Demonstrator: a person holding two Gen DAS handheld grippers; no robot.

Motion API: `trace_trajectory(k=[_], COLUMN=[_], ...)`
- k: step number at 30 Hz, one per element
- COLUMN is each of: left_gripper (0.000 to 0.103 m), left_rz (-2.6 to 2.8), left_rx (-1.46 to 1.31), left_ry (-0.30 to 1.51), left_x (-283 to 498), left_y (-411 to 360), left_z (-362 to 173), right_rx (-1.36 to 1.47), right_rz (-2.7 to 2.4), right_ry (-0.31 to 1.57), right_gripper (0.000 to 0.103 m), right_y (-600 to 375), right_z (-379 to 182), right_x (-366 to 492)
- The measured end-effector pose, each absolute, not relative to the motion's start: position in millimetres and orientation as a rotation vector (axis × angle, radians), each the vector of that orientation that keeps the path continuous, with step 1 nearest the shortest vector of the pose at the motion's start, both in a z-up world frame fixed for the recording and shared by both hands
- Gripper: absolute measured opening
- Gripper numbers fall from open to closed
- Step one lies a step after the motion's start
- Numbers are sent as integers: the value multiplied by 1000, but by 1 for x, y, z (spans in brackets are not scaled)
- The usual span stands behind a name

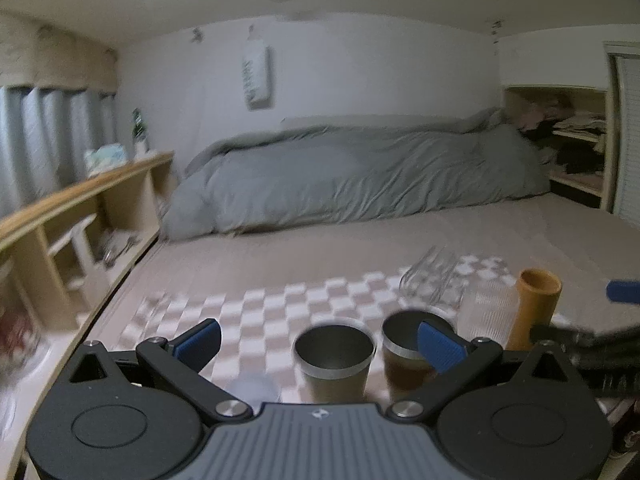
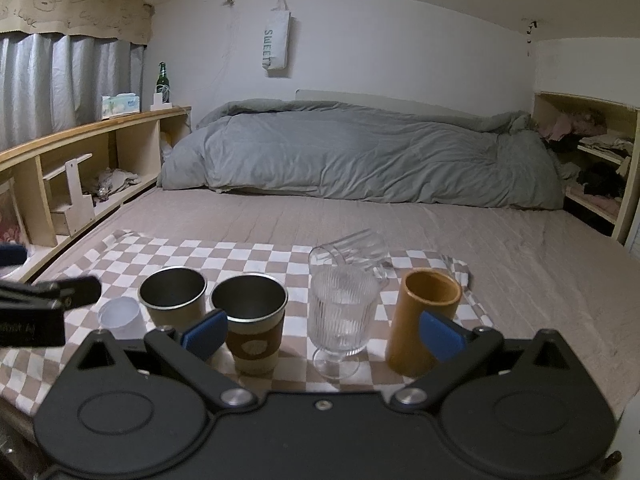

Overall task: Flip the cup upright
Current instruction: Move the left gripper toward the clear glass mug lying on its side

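Observation:
A clear glass mug [image 2: 354, 248] lies on its side on the checkered cloth [image 2: 248, 252], behind the upright cups; it also shows blurred in the left wrist view [image 1: 432, 276]. In front stand two steel cups [image 2: 173, 296] [image 2: 250, 320], a ribbed stemmed glass [image 2: 340, 312], an orange cylinder cup [image 2: 424, 316] and a small translucent cup [image 2: 120, 316]. My right gripper [image 2: 322, 338] is open and empty just before this row. My left gripper [image 1: 320, 346] is open and empty, near the two steel cups [image 1: 334, 360] [image 1: 404, 356].
The cloth lies on a bed with a pink sheet [image 2: 400, 216]; a grey duvet [image 2: 360, 156] is bunched at the far end. Wooden shelves [image 2: 80, 168] run along the left side and another shelf unit [image 2: 592, 160] stands at the right.

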State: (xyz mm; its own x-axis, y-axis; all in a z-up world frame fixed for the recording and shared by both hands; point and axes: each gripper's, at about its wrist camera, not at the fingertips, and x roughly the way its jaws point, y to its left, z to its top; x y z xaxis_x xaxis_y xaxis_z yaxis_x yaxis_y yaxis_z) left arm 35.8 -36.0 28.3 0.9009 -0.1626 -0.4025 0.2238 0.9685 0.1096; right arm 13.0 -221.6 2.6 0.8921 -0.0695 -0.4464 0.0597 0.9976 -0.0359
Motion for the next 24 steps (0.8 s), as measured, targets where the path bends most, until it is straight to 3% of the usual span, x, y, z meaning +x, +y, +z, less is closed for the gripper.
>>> trace_trajectory(k=[6, 13, 24], left_gripper=[103, 101, 94], left_rz=[-276, -405, -527], left_rx=[200, 238, 287], left_ry=[364, 437, 707], left_x=[85, 160, 281], left_y=[-60, -104, -199], left_z=[51, 63, 17], right_rx=[-4, 34, 106], right_rz=[-67, -75, -119], right_ry=[469, 452, 485], right_gripper=[103, 103, 103], right_y=[-225, -236, -272], right_z=[-1, -3, -10], right_x=[25, 32, 48])
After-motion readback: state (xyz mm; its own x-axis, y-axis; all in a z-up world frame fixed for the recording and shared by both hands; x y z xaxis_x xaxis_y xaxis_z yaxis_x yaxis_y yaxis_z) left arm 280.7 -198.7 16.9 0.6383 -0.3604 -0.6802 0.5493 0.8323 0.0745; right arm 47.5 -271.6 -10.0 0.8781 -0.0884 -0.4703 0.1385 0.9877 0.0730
